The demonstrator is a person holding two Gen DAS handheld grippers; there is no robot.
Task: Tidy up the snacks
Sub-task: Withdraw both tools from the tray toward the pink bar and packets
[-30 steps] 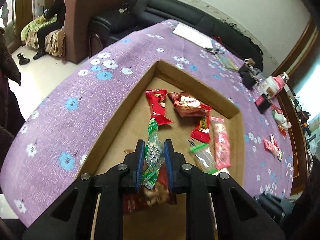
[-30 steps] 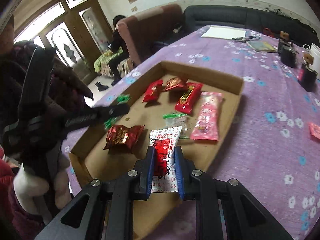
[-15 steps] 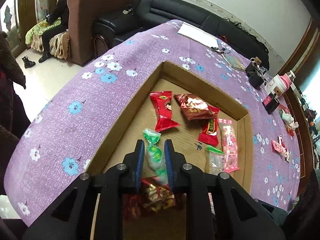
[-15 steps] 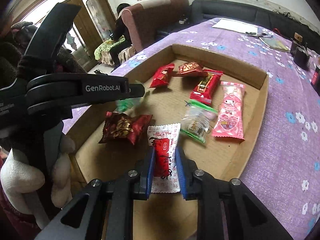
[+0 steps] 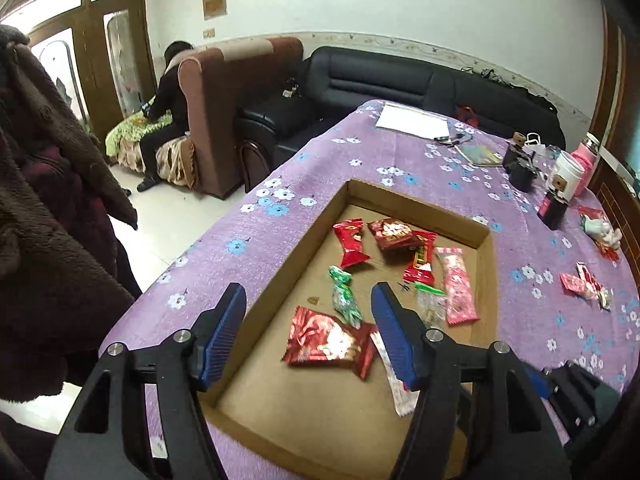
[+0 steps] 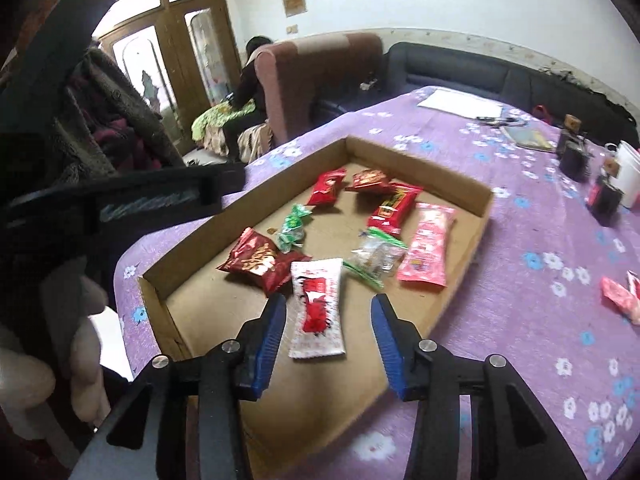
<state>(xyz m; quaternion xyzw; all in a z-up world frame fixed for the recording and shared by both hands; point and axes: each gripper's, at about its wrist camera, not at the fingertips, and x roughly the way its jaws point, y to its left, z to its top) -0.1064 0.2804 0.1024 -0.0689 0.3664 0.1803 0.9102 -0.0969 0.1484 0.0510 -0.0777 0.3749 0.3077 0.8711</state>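
From the left wrist, the left tongs hang tilted down over the cardboard tray, jaws opening and gripping nothing, the green twisted candy lying on the tray floor between them beside a red foil packet. From the right wrist, the right tongs tilt down likewise, jaws opening around the white-and-red sachet, which lies flat in the tray's near end, untouched.

Opening left gripper — green candy below
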